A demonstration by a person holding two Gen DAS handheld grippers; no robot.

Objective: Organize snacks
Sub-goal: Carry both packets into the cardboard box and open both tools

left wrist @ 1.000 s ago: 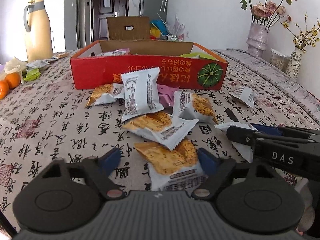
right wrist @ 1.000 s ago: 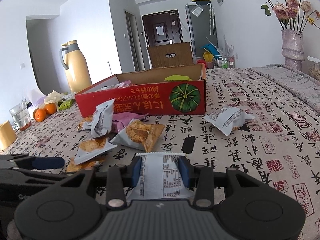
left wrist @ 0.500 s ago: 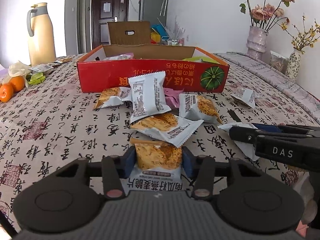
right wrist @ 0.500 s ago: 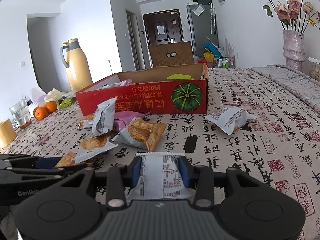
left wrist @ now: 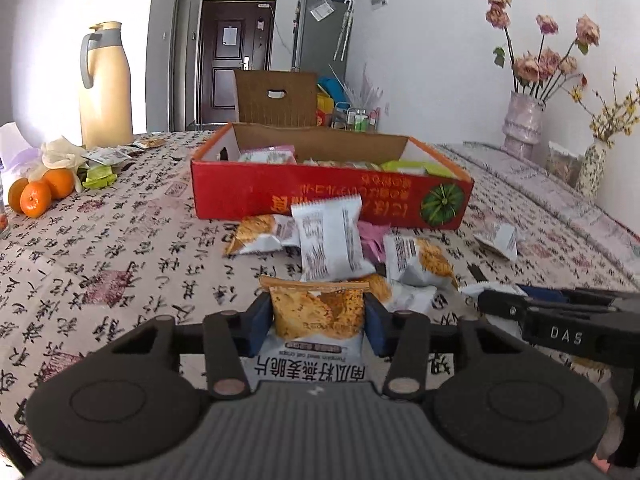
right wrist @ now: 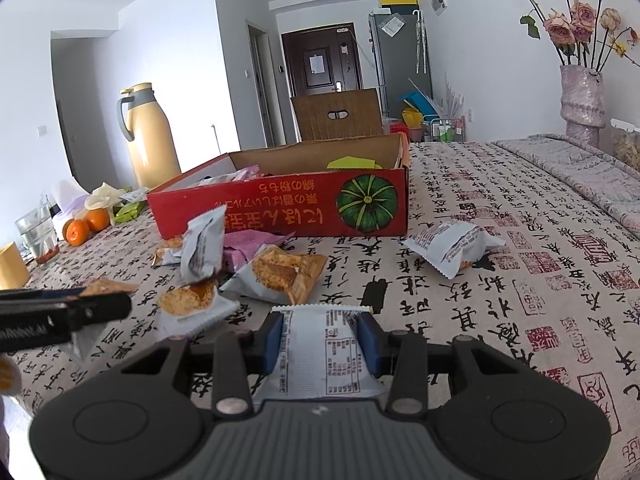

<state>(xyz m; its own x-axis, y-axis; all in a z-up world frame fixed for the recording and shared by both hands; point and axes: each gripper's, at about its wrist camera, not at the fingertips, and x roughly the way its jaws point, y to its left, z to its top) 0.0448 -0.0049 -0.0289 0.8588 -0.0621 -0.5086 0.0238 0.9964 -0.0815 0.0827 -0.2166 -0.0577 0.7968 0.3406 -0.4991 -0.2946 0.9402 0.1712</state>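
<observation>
A cloth printed with black calligraphy (left wrist: 132, 248) covers the table in a white-walled room, a dark door (left wrist: 236, 60) at the far end. From the left stand a cream thermos jug (left wrist: 105, 88), oranges (left wrist: 40, 196), the open red box (left wrist: 320, 196) (snack packets scattered just before it) and a vase of roses (left wrist: 524, 120). The left gripper (left wrist: 318, 316) clamps an orange-printed packet (left wrist: 318, 312); the right gripper (right wrist: 320, 340) clamps a white packet (right wrist: 320, 356).

Calligraphy-print tablecloth (right wrist: 500, 280) bears red box (right wrist: 280, 212), loose snack packets (right wrist: 448, 246), probably oranges (left wrist: 38, 196)
</observation>
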